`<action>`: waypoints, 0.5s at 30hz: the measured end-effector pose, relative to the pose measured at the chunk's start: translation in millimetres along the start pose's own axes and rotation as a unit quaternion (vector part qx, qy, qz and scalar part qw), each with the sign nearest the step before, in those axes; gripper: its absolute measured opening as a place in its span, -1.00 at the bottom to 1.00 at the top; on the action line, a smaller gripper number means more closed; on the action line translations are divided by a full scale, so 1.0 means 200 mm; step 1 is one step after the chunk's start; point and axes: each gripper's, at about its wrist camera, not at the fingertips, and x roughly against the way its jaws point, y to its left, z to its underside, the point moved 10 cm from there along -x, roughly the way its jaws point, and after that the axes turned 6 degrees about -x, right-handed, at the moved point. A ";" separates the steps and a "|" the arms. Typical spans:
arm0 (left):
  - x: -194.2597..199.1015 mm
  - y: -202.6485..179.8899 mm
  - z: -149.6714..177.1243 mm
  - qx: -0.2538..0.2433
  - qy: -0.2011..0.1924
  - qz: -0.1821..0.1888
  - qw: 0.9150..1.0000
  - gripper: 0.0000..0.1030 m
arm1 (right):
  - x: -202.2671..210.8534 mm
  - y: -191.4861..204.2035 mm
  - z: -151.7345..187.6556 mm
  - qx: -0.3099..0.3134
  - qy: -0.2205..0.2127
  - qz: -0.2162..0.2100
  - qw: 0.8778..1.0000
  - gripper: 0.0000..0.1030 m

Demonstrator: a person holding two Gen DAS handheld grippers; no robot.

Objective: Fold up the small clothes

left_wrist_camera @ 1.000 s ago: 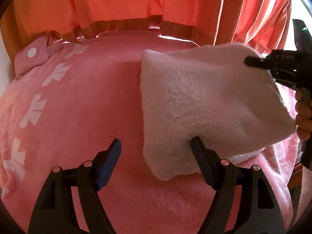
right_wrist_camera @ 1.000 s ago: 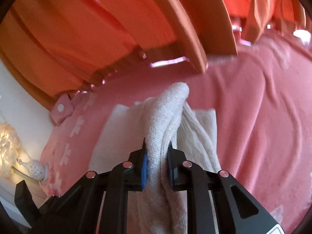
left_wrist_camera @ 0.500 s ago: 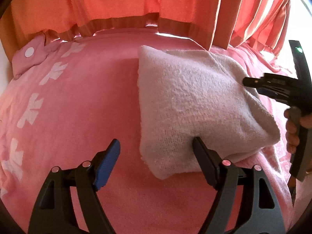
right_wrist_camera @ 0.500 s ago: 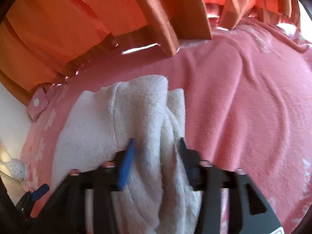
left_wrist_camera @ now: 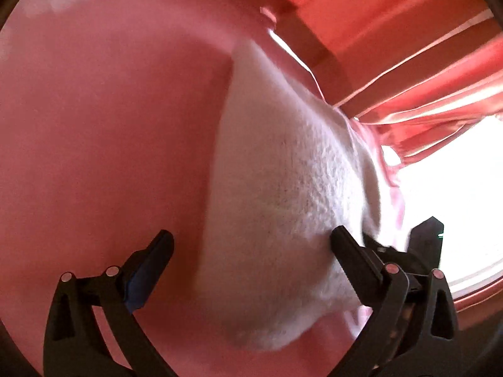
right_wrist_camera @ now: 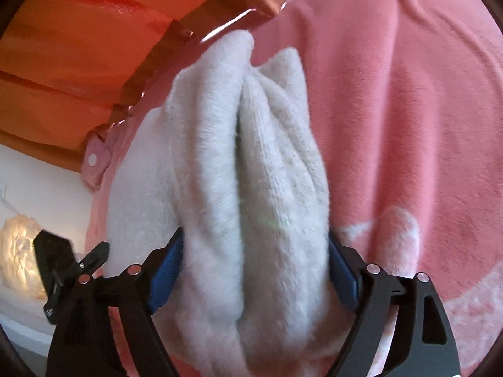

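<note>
A folded white fleece garment (left_wrist_camera: 283,194) lies on the pink blanket (left_wrist_camera: 103,144). In the left wrist view my left gripper (left_wrist_camera: 251,245) is open, its jaws wide apart, the right finger resting against the garment's near right edge and the left finger over bare blanket. In the right wrist view the garment (right_wrist_camera: 251,172) is bunched in thick folds between the jaws of my right gripper (right_wrist_camera: 254,267), which is open wide with the cloth lying loosely between the blue pads. The left gripper shows at the lower left of the right wrist view (right_wrist_camera: 63,260).
Orange curtains (left_wrist_camera: 393,31) hang behind the bed, with a bright window (left_wrist_camera: 456,194) to the right. A wooden frame (right_wrist_camera: 176,44) runs along the far side. A white wall and a lit lamp (right_wrist_camera: 19,251) stand at the left. The blanket bears white patterns (right_wrist_camera: 393,232).
My right gripper has opened from shut on the garment to wide open, letting the cloth go. The left wrist view has swung and tilted toward the window; its jaws stayed open.
</note>
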 end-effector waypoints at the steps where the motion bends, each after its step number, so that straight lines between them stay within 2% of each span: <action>1: -0.03 -0.02 0.00 0.005 0.010 0.020 1.000 0.66 | 0.01 0.02 0.00 0.003 0.000 -0.005 1.000 0.07; 2: -0.05 -0.05 -0.01 0.004 0.019 0.032 0.999 0.60 | 0.04 0.06 -0.01 0.014 -0.008 0.001 1.000 -0.02; 3: -0.07 -0.07 -0.02 -0.005 0.023 0.021 0.999 0.53 | 0.07 0.10 -0.02 0.032 -0.020 0.012 0.999 -0.16; 4: -0.06 -0.11 -0.05 -0.020 0.019 0.022 0.999 0.35 | 0.11 0.15 -0.03 0.045 -0.031 0.015 0.998 -0.25; 5: -0.03 -0.16 -0.08 -0.044 0.013 0.027 0.999 0.28 | 0.16 0.21 -0.05 0.060 -0.048 0.013 0.997 -0.28; 7: 0.07 -0.27 -0.16 -0.081 -0.006 0.051 0.995 0.03 | 0.27 0.35 -0.08 0.078 -0.079 0.003 0.994 -0.38; 10: 0.28 -0.41 -0.31 -0.125 -0.050 0.075 0.988 0.01 | 0.46 0.63 -0.13 0.128 -0.137 -0.016 0.982 -0.40; 11: 0.39 -0.47 -0.38 -0.142 -0.070 0.084 0.984 0.01 | 0.54 0.78 -0.14 0.147 -0.160 -0.029 0.976 -0.40; 14: 0.63 -0.53 -0.51 -0.175 -0.118 0.092 0.973 0.01 | 0.65 1.07 -0.16 0.187 -0.205 -0.060 0.959 -0.40; 15: 0.72 -0.54 -0.56 -0.188 -0.144 0.091 0.967 0.02 | 0.67 1.14 -0.17 0.196 -0.218 -0.071 0.954 -0.40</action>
